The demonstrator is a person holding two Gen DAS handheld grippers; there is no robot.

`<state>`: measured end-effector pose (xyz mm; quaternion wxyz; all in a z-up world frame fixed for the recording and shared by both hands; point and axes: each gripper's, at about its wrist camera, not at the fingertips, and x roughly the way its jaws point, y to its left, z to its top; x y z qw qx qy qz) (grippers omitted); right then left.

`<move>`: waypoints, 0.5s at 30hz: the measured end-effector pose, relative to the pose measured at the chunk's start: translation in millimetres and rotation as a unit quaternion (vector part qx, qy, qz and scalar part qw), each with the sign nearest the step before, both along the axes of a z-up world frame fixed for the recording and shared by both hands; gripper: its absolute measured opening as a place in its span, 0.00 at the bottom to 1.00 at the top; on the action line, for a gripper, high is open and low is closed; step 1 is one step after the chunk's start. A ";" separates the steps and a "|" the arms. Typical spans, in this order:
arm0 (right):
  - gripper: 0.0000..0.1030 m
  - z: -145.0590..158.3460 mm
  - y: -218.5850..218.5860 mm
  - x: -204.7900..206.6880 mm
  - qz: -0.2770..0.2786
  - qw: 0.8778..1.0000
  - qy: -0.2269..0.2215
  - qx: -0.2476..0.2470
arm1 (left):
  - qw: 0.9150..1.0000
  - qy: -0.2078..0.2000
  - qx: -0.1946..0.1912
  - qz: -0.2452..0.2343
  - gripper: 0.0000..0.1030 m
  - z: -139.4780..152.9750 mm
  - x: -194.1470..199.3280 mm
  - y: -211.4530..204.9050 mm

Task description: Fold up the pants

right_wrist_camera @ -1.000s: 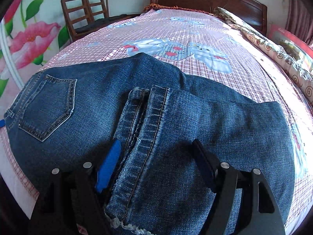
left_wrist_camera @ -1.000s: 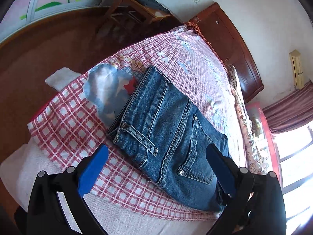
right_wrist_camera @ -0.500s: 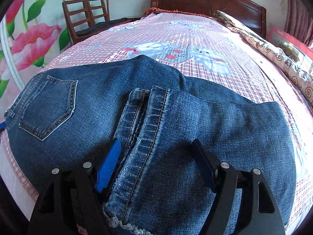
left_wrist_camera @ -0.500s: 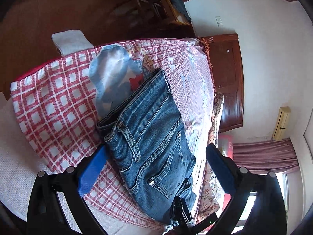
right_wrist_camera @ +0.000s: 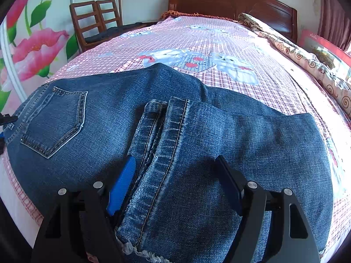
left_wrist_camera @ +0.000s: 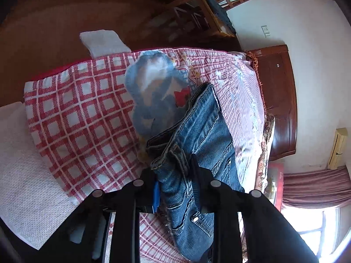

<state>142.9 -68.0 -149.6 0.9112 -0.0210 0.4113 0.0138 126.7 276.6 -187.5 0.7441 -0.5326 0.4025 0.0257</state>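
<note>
The jeans point(right_wrist_camera: 175, 144) lie partly folded on the checked bedspread point(left_wrist_camera: 83, 118) near the foot of the bed, legs doubled back so that the hems point(right_wrist_camera: 162, 131) rest over the seat beside the back pocket point(right_wrist_camera: 54, 122); the left gripper point(left_wrist_camera: 175, 186) has just been closing and is now clenched on the waistband corner of the jeans, denim bunched between its pads, while the right gripper point(right_wrist_camera: 175, 184) stands released, its fingers spread either side of the hems with no pinch on the cloth; the step in hand looks to be taking hold of the jeans' two ends for the next fold; to do it well, the left grip should catch every layer at the waistband, not just the top one, and the right should close on both hems together close to their edge; then both ends ought to lift and travel evenly, keeping the denim taut enough that the doubled legs do not slide off the seat or drag the bedspread
</note>
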 end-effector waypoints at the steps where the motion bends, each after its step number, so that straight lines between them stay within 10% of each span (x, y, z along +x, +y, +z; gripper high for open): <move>1: 0.72 0.2 -0.1 0.1 0.000 1.000 0.000 0.001 | 1.000 -0.002 0.009 0.003 0.20 3.1 -1.2 -2.0; 7: 0.77 9.6 -9.9 6.2 0.007 0.999 0.026 0.038 | 0.998 -0.042 0.047 0.001 0.18 34.7 0.0 -12.5; 12: 0.77 34.9 -48.1 -15.0 -0.052 0.983 -0.006 0.176 | 0.992 -0.092 0.078 -0.021 0.17 67.0 9.1 -26.7; 15: 0.77 37.4 -43.2 -19.4 -0.063 0.992 -0.020 0.111 | 0.987 -0.124 0.095 -0.039 0.17 86.2 12.0 -34.8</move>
